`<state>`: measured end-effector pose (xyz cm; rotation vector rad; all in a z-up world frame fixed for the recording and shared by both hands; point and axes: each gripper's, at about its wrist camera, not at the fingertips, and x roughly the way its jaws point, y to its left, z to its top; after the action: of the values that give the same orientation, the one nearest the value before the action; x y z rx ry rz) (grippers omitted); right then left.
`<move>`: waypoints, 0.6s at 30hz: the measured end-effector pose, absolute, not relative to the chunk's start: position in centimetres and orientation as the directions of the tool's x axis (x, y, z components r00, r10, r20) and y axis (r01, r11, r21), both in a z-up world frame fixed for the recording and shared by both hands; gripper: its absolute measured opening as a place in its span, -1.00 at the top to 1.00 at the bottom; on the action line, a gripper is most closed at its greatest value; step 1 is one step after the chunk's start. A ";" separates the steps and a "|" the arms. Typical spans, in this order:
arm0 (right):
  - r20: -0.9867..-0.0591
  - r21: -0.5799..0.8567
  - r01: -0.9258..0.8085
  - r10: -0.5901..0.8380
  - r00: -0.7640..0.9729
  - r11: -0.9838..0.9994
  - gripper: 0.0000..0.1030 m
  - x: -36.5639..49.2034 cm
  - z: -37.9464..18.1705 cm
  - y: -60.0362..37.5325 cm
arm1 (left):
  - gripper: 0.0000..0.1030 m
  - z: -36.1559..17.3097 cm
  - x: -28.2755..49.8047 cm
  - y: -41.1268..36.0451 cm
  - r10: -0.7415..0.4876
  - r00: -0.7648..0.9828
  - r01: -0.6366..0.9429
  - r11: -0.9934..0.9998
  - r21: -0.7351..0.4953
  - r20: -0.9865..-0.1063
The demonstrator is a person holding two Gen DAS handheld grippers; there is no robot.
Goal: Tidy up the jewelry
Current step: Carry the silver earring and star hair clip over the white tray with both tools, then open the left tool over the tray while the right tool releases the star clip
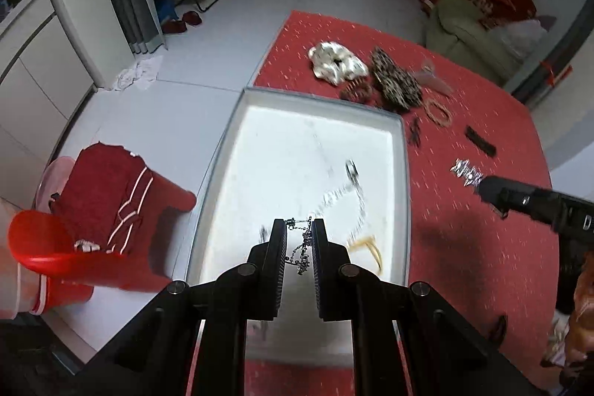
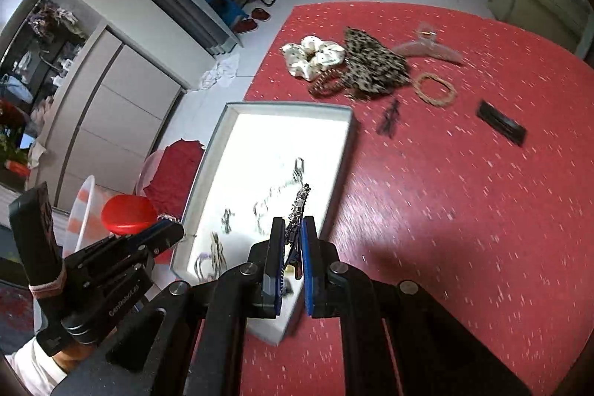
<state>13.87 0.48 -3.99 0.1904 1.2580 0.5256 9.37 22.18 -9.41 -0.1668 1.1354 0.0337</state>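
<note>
A white tray (image 1: 230, 143) lies on the red table's left edge; it also shows in the right wrist view (image 2: 208, 151). My left gripper (image 1: 300, 227) is shut on a silver chain (image 1: 302, 253) over the tray's near end. In the tray lie a silver necklace with a ring (image 1: 351, 173) and a gold piece (image 1: 367, 247). My right gripper (image 2: 293, 223) is shut on a sparkly silver brooch (image 2: 300, 203) and holds it above the tray's right edge; the brooch also shows in the left wrist view (image 1: 466, 173).
On the red table (image 2: 464, 210) lie a white scrunchie (image 2: 312, 56), a leopard-print scrunchie (image 2: 371, 65), a clear hair claw (image 2: 427, 47), a beige hair tie (image 2: 434, 90), black pins (image 2: 389, 117) and a black clip (image 2: 501, 127). A red chair (image 1: 111, 210) stands left of the table.
</note>
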 end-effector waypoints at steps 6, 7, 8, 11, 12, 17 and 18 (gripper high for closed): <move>-0.850 0.422 -0.285 0.485 0.207 0.861 0.83 16.4 -6.0 2.4 | 0.72 -11.3 12.1 22.9 -0.050 0.439 -0.132 0.984 -0.120 -0.897; -0.849 0.422 -0.288 0.487 0.207 0.859 0.83 16.7 -6.3 2.6 | 0.72 -11.8 12.7 22.9 -0.050 0.440 -0.132 0.984 -0.120 -0.896; -0.848 0.421 -0.292 0.487 0.208 0.859 0.83 17.1 -6.6 2.9 | 0.72 -12.1 13.0 23.0 -0.049 0.441 -0.132 0.984 -0.118 -0.896; -0.849 0.419 -0.298 0.486 0.208 0.858 0.83 18.3 -7.8 3.8 | 0.72 -13.6 14.2 22.9 -0.045 0.437 -0.129 0.985 -0.113 -0.898; -0.849 0.420 -0.297 0.487 0.206 0.858 0.83 18.7 -8.3 4.0 | 0.72 -14.1 14.5 22.9 -0.043 0.434 -0.130 0.985 -0.110 -0.900; -0.856 0.412 -0.301 0.478 0.195 0.860 0.83 19.7 -10.1 5.2 | 0.72 -15.7 15.8 23.4 -0.035 0.421 -0.138 0.985 -0.102 -0.907; -0.860 0.408 -0.299 0.473 0.192 0.863 0.83 20.0 -10.6 5.4 | 0.72 -16.1 16.0 23.4 -0.031 0.413 -0.136 0.986 -0.095 -0.910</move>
<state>20.00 5.39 -10.57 0.1615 1.2675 0.5447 16.00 23.36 -16.14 -0.1631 1.1441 0.0660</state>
